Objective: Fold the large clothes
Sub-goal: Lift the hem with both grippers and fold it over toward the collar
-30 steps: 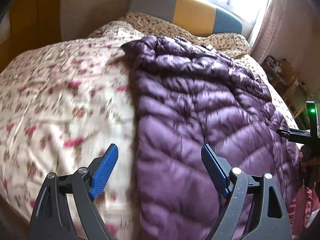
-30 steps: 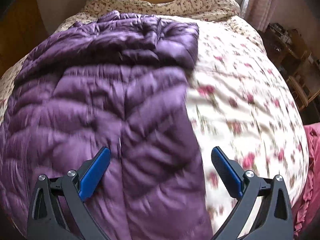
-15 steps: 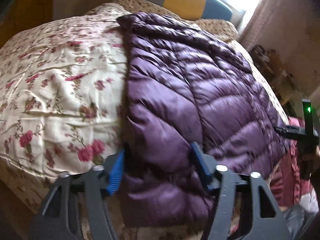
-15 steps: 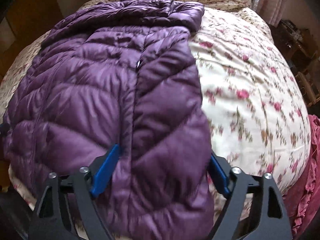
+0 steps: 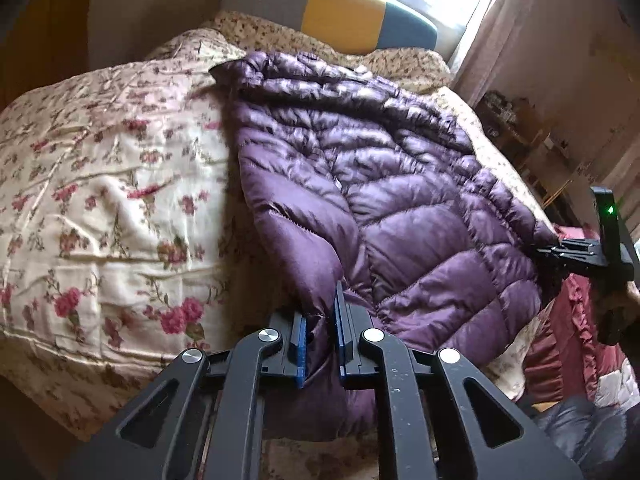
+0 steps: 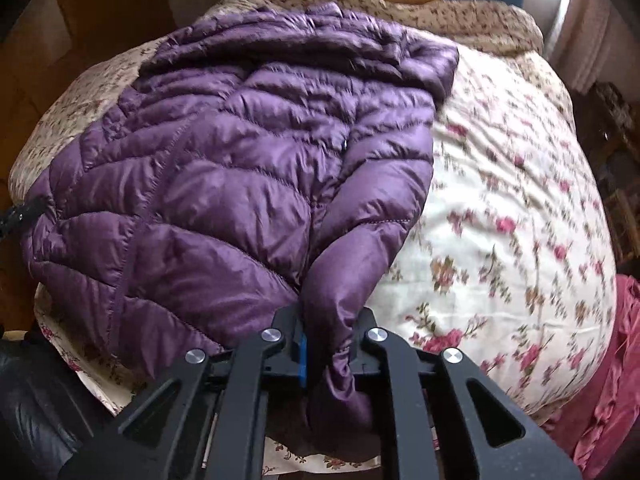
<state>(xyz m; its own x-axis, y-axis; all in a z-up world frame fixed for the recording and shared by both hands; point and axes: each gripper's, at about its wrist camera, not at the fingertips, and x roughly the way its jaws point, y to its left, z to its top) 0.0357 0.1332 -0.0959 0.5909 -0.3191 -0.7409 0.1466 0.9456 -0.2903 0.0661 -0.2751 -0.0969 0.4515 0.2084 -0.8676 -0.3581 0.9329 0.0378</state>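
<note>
A purple quilted puffer jacket [image 5: 400,184] lies lengthwise on a floral bedspread [image 5: 100,184], hood end toward the headboard. My left gripper [image 5: 320,336] is shut on the jacket's near left hem corner, the fabric bunched between the blue pads. My right gripper [image 6: 326,340] is shut on the near right hem corner of the jacket [image 6: 240,168], fabric pinched and hanging below the jaws. The right gripper's body shows at the right edge of the left wrist view [image 5: 592,248].
The bedspread [image 6: 500,220] stretches right of the jacket. A grey, yellow and blue headboard [image 5: 332,24] stands at the far end under a window. Curtain and cluttered shelves [image 5: 520,128] are at the right. Red ruffled fabric [image 6: 612,380] hangs at the bed's right side.
Both grippers dropped from open above the jacket to its near hem and closed on the two corners. The hem is now bunched and slightly lifted at both grips.
</note>
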